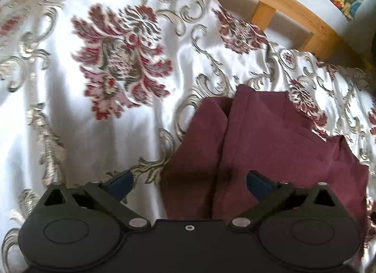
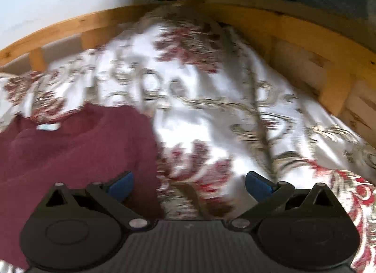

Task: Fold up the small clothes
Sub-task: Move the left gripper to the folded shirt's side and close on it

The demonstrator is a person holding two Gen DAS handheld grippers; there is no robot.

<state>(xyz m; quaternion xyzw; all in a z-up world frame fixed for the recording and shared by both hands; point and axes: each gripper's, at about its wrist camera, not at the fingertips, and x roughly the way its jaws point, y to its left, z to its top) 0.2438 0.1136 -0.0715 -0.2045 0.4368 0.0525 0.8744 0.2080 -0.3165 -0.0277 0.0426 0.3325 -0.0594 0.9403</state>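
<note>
Now we hold both grippers spread and empty: shirt (image 1: 270,146) just ahead of left gripper (image 1: 189,185), left of right gripper (image 2: 189,185).

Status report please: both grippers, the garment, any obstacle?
Left gripper open, right gripper open. Maroon garment partly folded on bedspread, not held. No obstacle.

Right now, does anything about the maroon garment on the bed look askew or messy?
Somewhat. The maroon garment lies unevenly on the floral bedspread: one flap is folded over along a slanted crease, its far edge is ragged, and a white label shows at the neckline. Nothing looks torn or spilled.
</note>
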